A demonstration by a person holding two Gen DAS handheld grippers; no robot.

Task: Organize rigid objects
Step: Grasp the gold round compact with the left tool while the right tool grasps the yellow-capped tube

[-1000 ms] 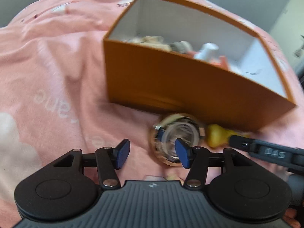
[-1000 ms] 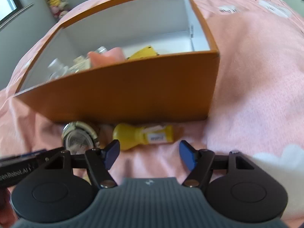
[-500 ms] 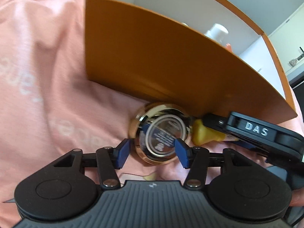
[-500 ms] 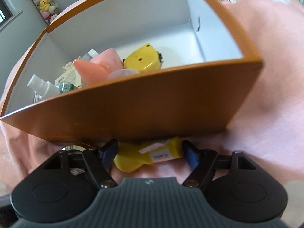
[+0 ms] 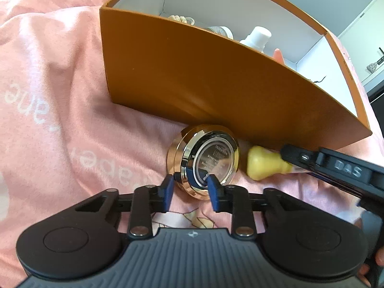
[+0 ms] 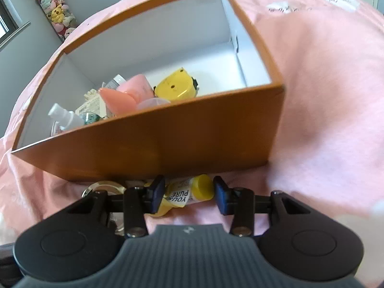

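Note:
A round gold compact (image 5: 204, 160) stands tilted on its edge on the pink bedspread against the orange box (image 5: 216, 81). My left gripper (image 5: 188, 188) is shut on the compact's lower rim. A yellow bottle (image 5: 266, 164) lies beside it at the box's foot. In the right wrist view the yellow bottle (image 6: 189, 193) lies between the pads of my right gripper (image 6: 187, 195), which is narrowed around it; contact is not clear. The compact (image 6: 105, 188) shows at the left.
The orange box (image 6: 168, 141) holds a yellow gadget (image 6: 176, 87), pink items (image 6: 124, 96), a white spray bottle (image 6: 63, 117) and other small things. Pink bedspread (image 6: 324, 96) lies all around. A jar of plush toys (image 6: 56, 9) stands at the back wall.
My left gripper closed on the gold compact and tipped it up on edge. My right gripper lowered onto the yellow bottle and narrowed around it.

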